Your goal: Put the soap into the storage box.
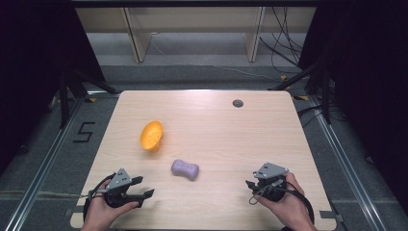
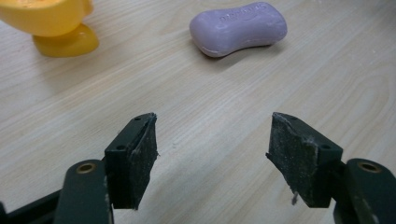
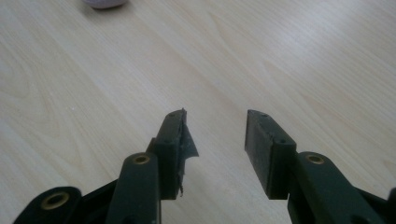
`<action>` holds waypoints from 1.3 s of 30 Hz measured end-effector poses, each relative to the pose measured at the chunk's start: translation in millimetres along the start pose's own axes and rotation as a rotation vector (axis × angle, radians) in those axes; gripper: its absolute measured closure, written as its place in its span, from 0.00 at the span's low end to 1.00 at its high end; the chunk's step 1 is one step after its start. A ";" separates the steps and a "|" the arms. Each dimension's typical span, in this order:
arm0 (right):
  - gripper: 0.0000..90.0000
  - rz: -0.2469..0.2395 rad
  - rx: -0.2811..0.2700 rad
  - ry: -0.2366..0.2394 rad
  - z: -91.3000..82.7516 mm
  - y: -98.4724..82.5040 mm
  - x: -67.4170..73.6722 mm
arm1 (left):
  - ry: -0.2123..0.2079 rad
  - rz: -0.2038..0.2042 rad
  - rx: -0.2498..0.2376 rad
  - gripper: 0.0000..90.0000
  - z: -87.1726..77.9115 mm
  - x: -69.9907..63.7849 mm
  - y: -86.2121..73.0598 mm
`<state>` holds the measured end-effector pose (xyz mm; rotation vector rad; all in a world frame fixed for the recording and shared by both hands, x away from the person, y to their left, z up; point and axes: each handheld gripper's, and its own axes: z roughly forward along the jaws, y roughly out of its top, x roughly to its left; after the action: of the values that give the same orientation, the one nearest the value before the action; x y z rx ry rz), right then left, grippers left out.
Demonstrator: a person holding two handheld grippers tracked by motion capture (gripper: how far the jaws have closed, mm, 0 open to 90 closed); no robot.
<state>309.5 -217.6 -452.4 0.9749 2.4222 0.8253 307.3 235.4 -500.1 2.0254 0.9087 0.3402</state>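
Left gripper wide open, empty; right gripper part open, empty. Approach soap squarely across its narrow waist.

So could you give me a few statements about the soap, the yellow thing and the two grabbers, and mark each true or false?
1. The purple soap bar lies flat on the wooden table, held by nothing. True.
2. The left gripper is clamped on the soap. False: its jaws stand open on bare table, short of the soap.
3. The yellow perforated soap dish sits farther from the person than the soap. True.
4. The soap rests inside the dish. False: they lie apart.
5. The right gripper holds the dish. False: its jaws are open with nothing between them.
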 end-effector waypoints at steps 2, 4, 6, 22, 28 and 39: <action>0.66 -0.004 0.010 0.001 0.0 0.1 -0.4 | -0.006 0.014 -0.003 0.35 -0.4 0.0 2.7; 0.65 -0.006 0.014 0.004 0.3 -0.5 -1.5 | -0.010 0.063 0.016 0.35 -1.8 1.0 13.7; 0.65 -0.002 0.014 0.009 1.1 -0.7 -1.9 | -0.027 0.086 0.049 0.36 0.0 0.8 28.6; 0.64 -0.004 0.034 0.038 3.7 -1.9 -1.6 | -0.218 0.570 0.509 0.35 51.3 -2.4 118.0; 0.64 0.000 0.031 0.035 3.3 -2.0 -1.7 | -0.264 0.695 0.580 0.37 78.3 -5.8 144.0; 0.62 0.002 0.031 0.038 4.0 -2.6 -2.4 | -0.325 0.859 0.662 0.40 124.4 -20.8 146.4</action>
<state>312.1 -219.4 -456.7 0.9819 2.4734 0.8167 429.2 92.9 -453.6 2.9121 -0.1375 0.1526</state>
